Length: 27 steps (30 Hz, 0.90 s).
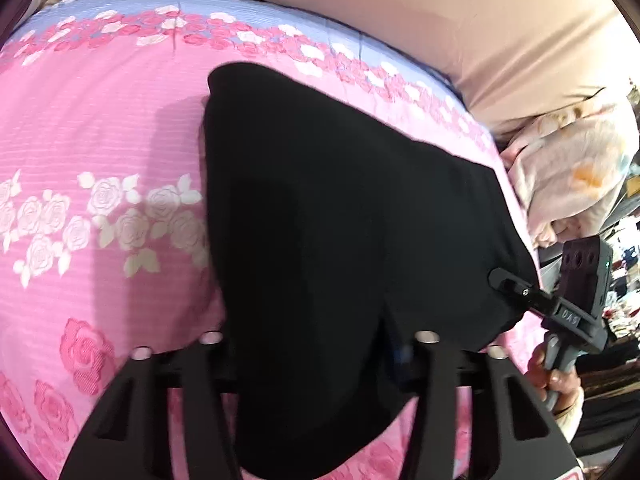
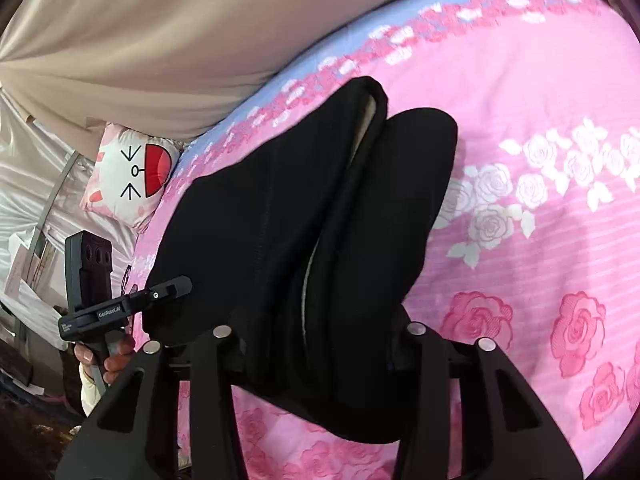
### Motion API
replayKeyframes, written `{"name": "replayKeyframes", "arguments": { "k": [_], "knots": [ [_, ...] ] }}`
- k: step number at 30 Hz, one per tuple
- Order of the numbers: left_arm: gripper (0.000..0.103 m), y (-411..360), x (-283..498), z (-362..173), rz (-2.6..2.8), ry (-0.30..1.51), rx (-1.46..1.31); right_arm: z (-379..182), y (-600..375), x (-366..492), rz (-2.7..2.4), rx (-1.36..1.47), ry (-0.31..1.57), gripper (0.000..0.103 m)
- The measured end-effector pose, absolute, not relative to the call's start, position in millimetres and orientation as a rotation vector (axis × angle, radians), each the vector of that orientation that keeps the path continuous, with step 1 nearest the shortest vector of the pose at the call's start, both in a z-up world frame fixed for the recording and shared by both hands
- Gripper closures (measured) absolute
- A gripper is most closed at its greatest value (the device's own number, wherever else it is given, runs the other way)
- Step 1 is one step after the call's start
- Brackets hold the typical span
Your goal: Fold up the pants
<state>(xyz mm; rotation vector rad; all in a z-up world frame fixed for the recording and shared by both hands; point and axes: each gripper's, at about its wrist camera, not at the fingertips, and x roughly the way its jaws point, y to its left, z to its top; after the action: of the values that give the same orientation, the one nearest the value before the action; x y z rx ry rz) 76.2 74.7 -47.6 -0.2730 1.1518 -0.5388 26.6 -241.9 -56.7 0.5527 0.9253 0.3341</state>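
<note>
Black pants (image 1: pixel 320 200) lie lengthwise on a pink rose-print bedspread (image 1: pixel 100 140), their near end lifted. My left gripper (image 1: pixel 312 344) has its jaws closed in on this bunched near end, and the cloth hides the fingertips. In the right wrist view the pants (image 2: pixel 280 208) show two legs side by side with pale lining at the far opening. My right gripper (image 2: pixel 320 332) pinches the near edge the same way. Each gripper also shows in the other's view at the cloth's corner: the right gripper (image 1: pixel 508 280) and the left gripper (image 2: pixel 176 286), each held by a hand (image 2: pixel 116 360).
The bedspread (image 2: pixel 520 120) has a blue band along its far edge below beige drapery (image 1: pixel 440 8). A cartoon-face pillow (image 2: pixel 132 176) and crumpled pale bedding (image 1: pixel 568 168) lie past the bed's end. Clutter sits beyond the bed's side.
</note>
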Motion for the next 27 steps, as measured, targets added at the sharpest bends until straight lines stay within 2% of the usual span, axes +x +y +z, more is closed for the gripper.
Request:
{"name": "replayKeyframes", "arguments": {
  "k": [7, 11, 12, 13, 14, 16, 18, 19, 20, 22, 23, 27],
  "knots": [
    [0.069, 74.4, 38.1, -17.3, -0.606, 1.124, -0.203, -13.0, -232.7, -13.6, 0.396, 0.532, 0.875, 0.065],
    [0.066, 73.4, 15.7, -31.2, -0.616, 1.178, -0.217, -29.1, -233.9, -42.2, 0.368, 0.553, 0.935, 0.064],
    [0.064, 73.5, 12.3, -43.1, -0.587, 1.193, -0.206, -40.1, -233.5, -44.6, 0.352, 0.549, 0.962, 0.063],
    [0.055, 73.5, 11.5, -52.3, -0.560, 1.202, -0.200, -51.4, -232.9, -45.3, 0.332, 0.539, 0.983, 0.056],
    [0.037, 72.7, 12.2, -61.6, -0.537, 1.210, -0.199, -63.6, -236.1, -45.5, 0.301, 0.550, 0.987, 0.038],
    [0.031, 73.0, 12.0, -66.4, -0.524, 1.179, -0.236, -71.8, -242.9, -46.3, 0.319, 0.608, 0.950, 0.033],
    [0.028, 66.2, 11.1, -65.6, -0.527, 1.169, -0.194, -70.7, -240.0, -44.4, 0.313, 0.603, 0.934, 0.032],
    [0.031, 61.9, 9.1, -65.3, -0.514, 1.153, -0.166, -69.3, -236.7, -44.4, 0.296, 0.570, 0.927, 0.044],
    [0.044, 58.7, 7.2, -63.9, -0.511, 1.140, -0.142, -68.3, -230.9, -43.4, 0.288, 0.537, 0.930, 0.056],
    [0.066, 57.7, 5.4, -51.0, -0.517, 1.104, -0.121, -63.0, -229.4, -43.9, 0.297, 0.557, 0.920, 0.062],
    [0.070, 60.3, 4.2, -42.9, -0.532, 1.088, -0.133, -53.1, -227.2, -46.6, 0.301, 0.542, 0.903, 0.064],
    [0.071, 57.0, -1.3, 0.7, -0.582, 0.982, -0.121, -1.5, -215.0, -56.5, 0.349, 0.475, 0.797, 0.065]
  ]
}}
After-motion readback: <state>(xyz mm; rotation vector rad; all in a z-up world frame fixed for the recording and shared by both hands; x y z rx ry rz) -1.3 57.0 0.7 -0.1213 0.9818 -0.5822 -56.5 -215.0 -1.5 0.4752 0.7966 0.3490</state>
